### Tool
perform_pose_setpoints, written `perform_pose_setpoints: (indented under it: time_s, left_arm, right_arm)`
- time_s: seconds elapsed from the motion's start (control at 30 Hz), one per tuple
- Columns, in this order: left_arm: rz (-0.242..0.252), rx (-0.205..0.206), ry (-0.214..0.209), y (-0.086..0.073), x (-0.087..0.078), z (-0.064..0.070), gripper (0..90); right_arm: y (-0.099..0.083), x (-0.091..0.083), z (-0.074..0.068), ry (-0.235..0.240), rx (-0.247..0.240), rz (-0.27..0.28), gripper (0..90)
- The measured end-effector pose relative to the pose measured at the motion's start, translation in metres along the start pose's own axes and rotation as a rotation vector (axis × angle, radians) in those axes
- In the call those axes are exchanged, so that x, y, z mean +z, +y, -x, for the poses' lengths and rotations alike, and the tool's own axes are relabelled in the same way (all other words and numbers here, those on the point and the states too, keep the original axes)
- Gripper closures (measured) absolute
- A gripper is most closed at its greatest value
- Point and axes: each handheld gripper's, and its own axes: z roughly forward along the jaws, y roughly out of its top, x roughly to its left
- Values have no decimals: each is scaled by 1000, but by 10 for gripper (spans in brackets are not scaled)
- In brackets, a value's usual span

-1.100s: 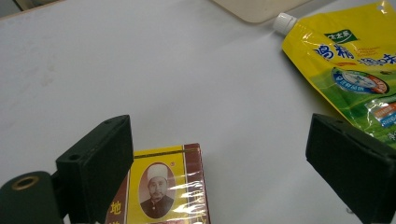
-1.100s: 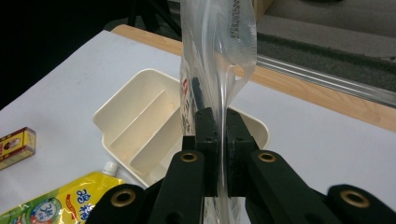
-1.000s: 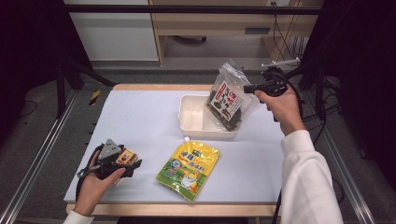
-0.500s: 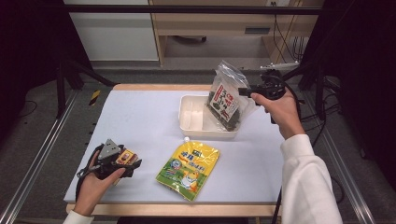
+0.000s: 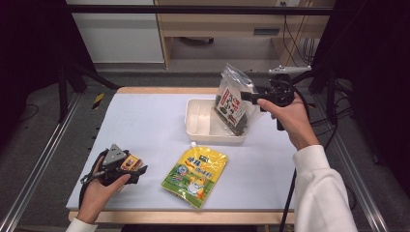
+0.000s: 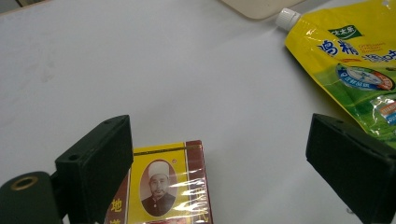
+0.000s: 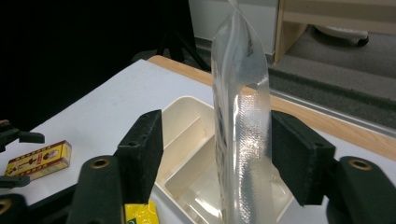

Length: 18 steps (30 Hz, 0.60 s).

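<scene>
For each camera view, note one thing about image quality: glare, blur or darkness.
High view: evenly lit table, surroundings nearly black. Left gripper view: glare streaks on the wrapped box and yellow pouch, near jaws soft. Right gripper view: clear bag glints brightly; left background is dark.

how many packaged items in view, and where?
3. A clear bag standing in the tray, between the right gripper's open jaws; a yellow pouch flat on the table's near middle; a small box at the left gripper. None seems hidden.

Clear bag point(image 5: 233, 102) over white tray point(image 5: 199, 126)
</scene>
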Motion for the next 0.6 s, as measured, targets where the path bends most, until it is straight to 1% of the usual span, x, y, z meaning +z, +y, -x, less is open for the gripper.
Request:
perform_pose_setpoints:
  time_s: [0.03,0.13,0.2,0.33,0.47,0.6]
  left_arm:
    - [0,0,0,0,0,0,71]
    - [1,3,0,0,0,1,70]
    - [1,2,-2,0,0,1,70]
    - [7,-8,-1,0,-1,-1,69]
    - [8,-9,10,0,-3,-2,69]
    - [9,-3,11,0,-2,-1,69]
  right_arm:
    - [0,-2,-2,-11,-12,9,303]
    - [-1,-10,-6,-41,-29,22,248]
    - [-4,-15,-9,-52,-43,35,218]
    - [-14,-29,-16,-88,-51,61,164]
    - [-24,-42,-23,-107,-67,80,112]
    - [-37,-53,-33,-151,-103,88,76]
